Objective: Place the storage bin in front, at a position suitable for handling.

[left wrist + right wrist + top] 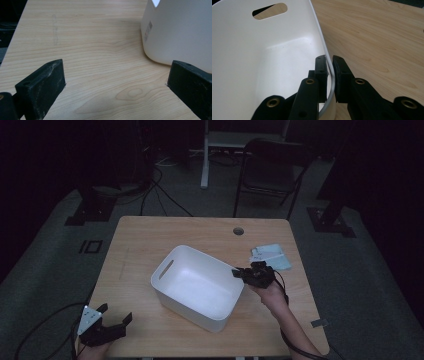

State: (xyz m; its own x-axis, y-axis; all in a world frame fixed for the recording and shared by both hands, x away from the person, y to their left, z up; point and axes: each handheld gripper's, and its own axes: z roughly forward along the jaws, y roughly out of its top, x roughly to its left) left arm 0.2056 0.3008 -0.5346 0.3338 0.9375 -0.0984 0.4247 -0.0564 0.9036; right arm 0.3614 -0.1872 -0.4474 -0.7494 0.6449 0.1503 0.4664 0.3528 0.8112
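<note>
A white plastic bin [197,287] with cut-out handles stands in the middle of the wooden table [145,245]. My right gripper [239,273] is shut on the bin's right rim [327,56], one jaw inside the wall and one outside. The bin's inside looks bare. My left gripper [115,315] rests near the table's front left corner, apart from the bin. Its jaws stand wide, with only bare wood between the fingers [42,85]. The bin's rounded outer wall [180,32] rises ahead at the right in the left gripper view.
A light blue packet [271,256] lies on the table to the right of the bin, just beyond my right hand. A round cable hole [238,231] sits near the far edge. A dark chair [272,170] and floor cables [160,195] lie beyond the table.
</note>
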